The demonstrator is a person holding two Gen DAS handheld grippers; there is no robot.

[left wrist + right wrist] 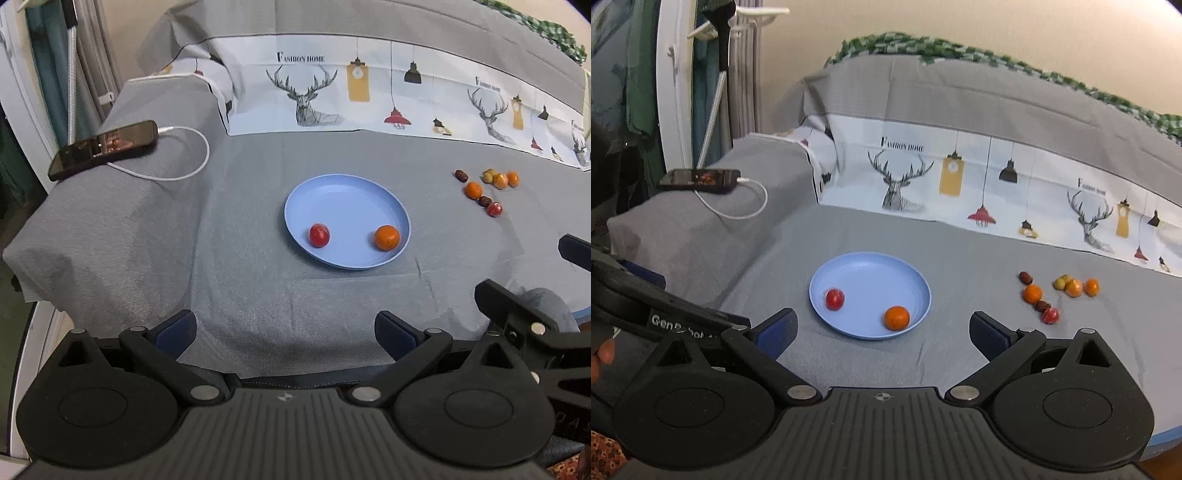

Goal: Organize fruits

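The desk, covered with a grey woven cloth, was seen as the largest surface, with a printed white cloth with deer and lamps at its far side. On a raised grey part at the left a black phone with a white cable was laid.

In the middle a round, shallow, light blue plastic plate was placed. A small smooth red fruit and a small round orange fruit were already lying in it, well apart.

To the right of the plate, a loose group of small fruits remained on the cloth: orange, dark red and yellowish ones, some touching.

The left claw and the right claw were both held wide apart and empty, above the near edge.

It was judged that the right claw should be brought to an outer fruit of the group, so that neighbours are not pushed. These round, smooth fruits would probably roll, so a gentle closing and a low release into the plate would be wise.
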